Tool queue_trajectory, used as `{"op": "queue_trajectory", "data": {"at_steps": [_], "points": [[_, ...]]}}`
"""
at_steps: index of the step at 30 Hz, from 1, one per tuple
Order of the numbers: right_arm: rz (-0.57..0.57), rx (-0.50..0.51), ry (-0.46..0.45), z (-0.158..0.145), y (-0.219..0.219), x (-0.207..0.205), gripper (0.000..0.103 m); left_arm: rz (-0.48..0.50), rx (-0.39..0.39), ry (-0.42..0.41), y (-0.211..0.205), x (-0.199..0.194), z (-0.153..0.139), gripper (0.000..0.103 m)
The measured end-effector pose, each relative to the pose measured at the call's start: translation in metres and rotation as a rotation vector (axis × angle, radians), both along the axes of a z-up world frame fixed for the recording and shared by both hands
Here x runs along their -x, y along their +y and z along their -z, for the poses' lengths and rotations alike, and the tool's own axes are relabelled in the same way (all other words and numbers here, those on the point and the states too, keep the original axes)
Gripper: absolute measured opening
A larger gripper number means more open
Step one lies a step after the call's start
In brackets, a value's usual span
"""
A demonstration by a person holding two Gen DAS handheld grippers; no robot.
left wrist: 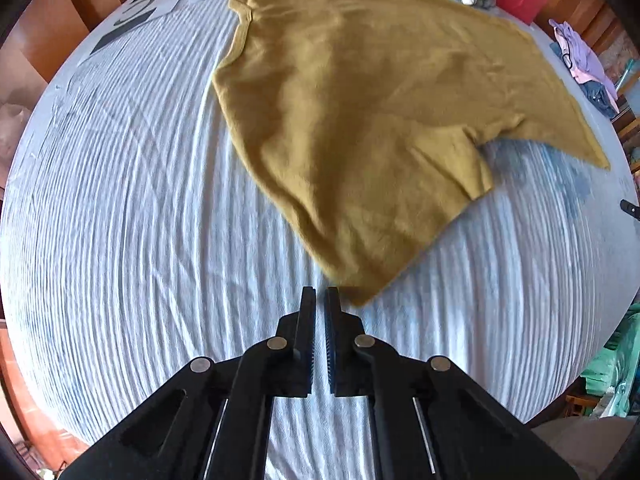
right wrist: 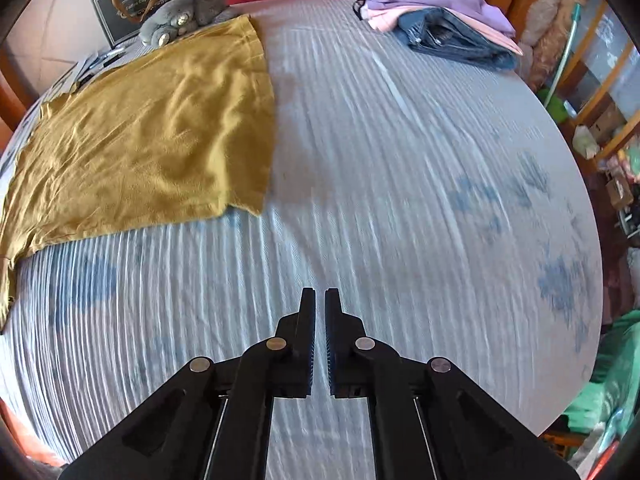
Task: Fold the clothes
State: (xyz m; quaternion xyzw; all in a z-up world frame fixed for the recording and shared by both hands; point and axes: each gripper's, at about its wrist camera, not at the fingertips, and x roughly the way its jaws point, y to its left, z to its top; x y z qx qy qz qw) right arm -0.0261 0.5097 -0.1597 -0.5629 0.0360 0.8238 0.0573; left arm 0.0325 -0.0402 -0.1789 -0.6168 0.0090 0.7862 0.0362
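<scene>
Yellow shirt point(left wrist: 360, 120) lies spread out flat on the bench point(left wrist: 120, 220), which has a white striped cloth over it. The left gripper point(left wrist: 320, 294) hangs just beside the shirt's near corner, jaws almost together with nothing between them. The right gripper point(right wrist: 320, 294) is over bare cloth, well apart from the shirt point(right wrist: 152, 140), jaws also nearly closed and empty. Folded clothes point(right wrist: 440, 20) sit at the far edge.

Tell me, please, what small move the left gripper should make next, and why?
Probably open the left gripper and ease it forward onto the nearest corner of the mustard shirt. Its jaws look nearly closed and empty, the shirt lies spread flat on the striped sheet, and that corner is just ahead.
</scene>
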Motion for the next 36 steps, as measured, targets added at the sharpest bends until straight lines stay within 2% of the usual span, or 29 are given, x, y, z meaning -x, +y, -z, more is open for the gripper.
{"op": "queue_trajectory", "data": {"at_steps": [1,3,5,7,8,9,11,12,15,18,19,20,21,22,25,27,28,29,33,34,35,36], "points": [[0.006,0.019,0.013,-0.002,0.002,-0.003,0.01,-0.005,0.0,0.001,-0.002,-0.004,0.0,0.004],[0.018,0.057,0.038,-0.006,0.007,-0.01,0.023,-0.049,-0.041,0.04,-0.01,0.0,-0.014,0.004],[0.002,0.092,0.072,-0.013,0.004,-0.008,0.049,-0.081,-0.069,0.072,-0.015,0.007,-0.025,0.01],[-0.032,0.088,0.091,-0.015,-0.012,-0.003,0.061,-0.099,-0.073,0.09,-0.016,0.013,-0.033,0.028],[-0.049,0.077,0.098,-0.015,-0.018,0.001,0.068,-0.103,-0.067,0.092,-0.015,0.016,-0.034,0.03],[-0.066,0.066,0.105,-0.016,-0.025,0.006,0.072,-0.104,-0.065,0.085,-0.014,0.015,-0.034,0.031],[-0.083,0.059,0.113,-0.014,-0.029,0.009,0.09,-0.108,-0.062,0.071,-0.01,0.014,-0.034,0.031],[-0.087,0.059,0.115,-0.013,-0.03,0.011,0.094,-0.115,-0.061,0.067,-0.009,0.011,-0.033,0.031],[-0.093,0.052,0.117,-0.007,-0.03,0.018,0.096,-0.136,-0.06,0.056,-0.004,0.003,-0.031,0.031],[-0.096,0.056,0.116,-0.002,-0.028,0.024,0.095,-0.147,-0.05,0.054,0.002,-0.004,-0.032,0.038],[-0.096,0.06,0.115,0.0,-0.028,0.026,0.084,-0.147,-0.044,0.058,0.005,-0.006,-0.033,0.042],[-0.097,0.064,0.115,0.002,-0.027,0.029,0.06,-0.147,-0.038,0.063,0.007,-0.007,-0.035,0.046],[-0.093,0.065,0.113,0.004,-0.026,0.032,0.05,-0.145,-0.03,0.067,0.01,-0.009,-0.036,0.052],[-0.089,0.066,0.112,0.007,-0.025,0.036,0.046,-0.144,-0.022,0.071,0.014,-0.01,-0.038,0.055],[-0.108,0.072,0.106,0.012,-0.026,0.043,0.046,-0.153,-0.017,0.078,0.018,-0.016,-0.043,0.056],[-0.147,0.054,0.117,0.01,-0.03,0.043,0.052,-0.169,-0.055,0.072,0.017,-0.021,-0.048,0.056],[-0.17,0.048,0.124,0.009,-0.032,0.041,0.067,-0.177,-0.069,0.07,0.016,-0.023,-0.05,0.056],[-0.194,0.042,0.136,0.007,-0.033,0.04,0.076,-0.18,-0.075,0.071,0.015,-0.025,-0.052,0.056],[-0.276,0.018,0.151,0.005,-0.042,0.038,0.079,-0.176,-0.039,0.098,0.021,-0.03,-0.059,0.056],[-0.296,0.014,0.154,0.006,-0.044,0.039,0.085,-0.165,-0.039,0.1,0.023,-0.031,-0.062,0.056],[-0.313,0.005,0.149,0.008,-0.048,0.041,0.094,-0.154,-0.04,0.102,0.025,-0.032,-0.064,0.053],[-0.33,-0.005,0.145,0.011,-0.051,0.042,0.095,-0.144,-0.041,0.105,0.028,-0.033,-0.067,0.032]]}}
